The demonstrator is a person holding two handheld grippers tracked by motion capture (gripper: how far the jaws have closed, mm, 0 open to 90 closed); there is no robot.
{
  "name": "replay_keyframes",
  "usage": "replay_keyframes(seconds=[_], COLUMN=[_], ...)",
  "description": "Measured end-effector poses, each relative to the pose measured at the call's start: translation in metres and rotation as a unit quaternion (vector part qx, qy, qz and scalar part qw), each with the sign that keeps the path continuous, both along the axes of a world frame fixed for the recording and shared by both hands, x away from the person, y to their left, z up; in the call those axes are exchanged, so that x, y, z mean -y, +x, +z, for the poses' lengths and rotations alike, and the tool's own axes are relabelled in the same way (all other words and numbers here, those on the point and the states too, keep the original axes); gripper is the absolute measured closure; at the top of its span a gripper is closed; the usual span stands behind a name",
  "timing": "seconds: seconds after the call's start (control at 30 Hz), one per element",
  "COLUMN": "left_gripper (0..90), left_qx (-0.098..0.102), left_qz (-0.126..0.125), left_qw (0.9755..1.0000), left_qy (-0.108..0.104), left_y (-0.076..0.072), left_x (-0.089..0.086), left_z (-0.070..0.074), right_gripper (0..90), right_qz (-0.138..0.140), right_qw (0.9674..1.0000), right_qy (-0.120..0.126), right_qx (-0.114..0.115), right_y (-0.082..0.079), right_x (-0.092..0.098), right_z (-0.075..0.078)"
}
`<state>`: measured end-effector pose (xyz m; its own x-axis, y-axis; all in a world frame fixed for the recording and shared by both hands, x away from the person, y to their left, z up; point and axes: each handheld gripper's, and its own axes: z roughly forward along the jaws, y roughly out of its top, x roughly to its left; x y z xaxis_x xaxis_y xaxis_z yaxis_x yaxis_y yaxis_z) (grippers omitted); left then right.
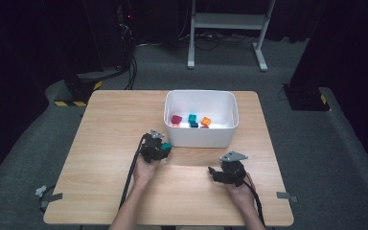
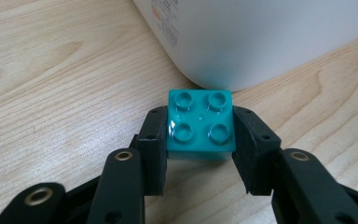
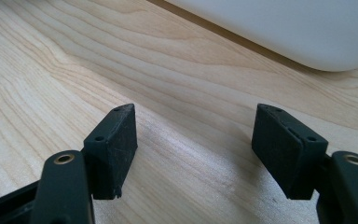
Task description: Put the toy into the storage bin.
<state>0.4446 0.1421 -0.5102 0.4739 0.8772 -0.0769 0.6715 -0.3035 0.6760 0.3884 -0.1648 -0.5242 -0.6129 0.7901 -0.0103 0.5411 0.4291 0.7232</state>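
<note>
One white bin [image 1: 201, 139] on the worktop [image 1: 110, 124], toward 12 o'clock from centre, open top. Inside, along its floor in the high view: one dark red block [image 1: 176, 119] at the 9 o'clock end, one teal block [image 1: 192, 118] in the middle with a darker piece just beside it, too small to make out, and one orange block [image 1: 206, 121] at the 3 o'clock end. Three blocks counted for sure.

Outside the bin: one teal four-stud block [image 2: 200, 123], studs up, just at the bin's outer wall near its 7 o'clock corner. Left gripper [image 1: 162, 146] pinching it, pads pressed on two opposite sides.

Right gripper [image 1: 215, 173] at 5 o'clock of the bin, apart from it, jaws spread wide over bare wood, nothing between them.

Two grippers, one bin, four clear blocks in all.
</note>
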Motion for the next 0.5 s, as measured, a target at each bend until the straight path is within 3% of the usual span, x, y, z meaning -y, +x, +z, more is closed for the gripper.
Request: replay_keyframes(seconds=[0.5], left_gripper=[58.7], left_qx=[0.007], left_qz=[-0.004], left_qw=[0.9995], left_qy=[-0.030], left_y=[-0.014], left_x=[-0.019], left_z=[0.029], right_gripper=[31.0], right_qz=[0.000], right_qw=[1.0000], right_qy=[0.000], right_qx=[0.000], right_y=[0.000], right_x=[0.000], right_z=[0.000])
